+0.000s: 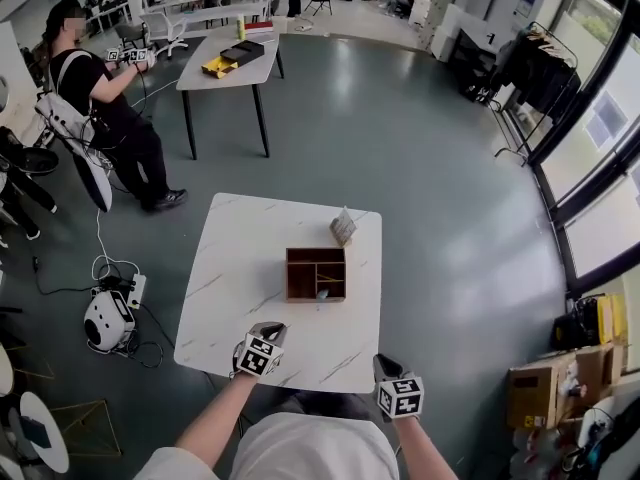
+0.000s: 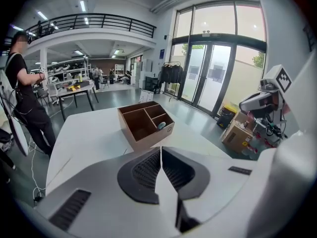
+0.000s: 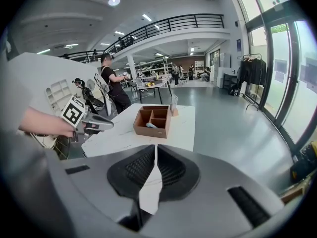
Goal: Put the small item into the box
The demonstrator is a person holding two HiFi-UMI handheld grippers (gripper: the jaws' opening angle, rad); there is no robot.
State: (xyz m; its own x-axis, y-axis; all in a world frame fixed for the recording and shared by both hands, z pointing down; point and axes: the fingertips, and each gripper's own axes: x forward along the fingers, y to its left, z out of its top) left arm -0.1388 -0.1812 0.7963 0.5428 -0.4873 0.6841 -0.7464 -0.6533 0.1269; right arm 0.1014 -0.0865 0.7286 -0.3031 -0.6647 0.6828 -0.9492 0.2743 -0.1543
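A brown wooden box (image 1: 315,273) with several compartments stands near the middle of the white marble table (image 1: 240,278). A small grey-blue item (image 1: 322,293) lies in its near right compartment, also seen in the left gripper view (image 2: 161,125) and the right gripper view (image 3: 150,125). My left gripper (image 1: 270,330) hovers over the table's near edge, shut and empty, with its jaws (image 2: 160,152) touching. My right gripper (image 1: 386,364) is off the near right corner, also shut on nothing (image 3: 155,152). Both point toward the box (image 2: 145,124) from a distance.
A small upright card stand (image 1: 343,226) sits on the table behind the box. A person (image 1: 105,118) holding grippers stands at the far left beside another table (image 1: 228,63). A white device with cables (image 1: 108,318) lies on the floor to the left. Cardboard boxes (image 1: 545,388) sit at the right.
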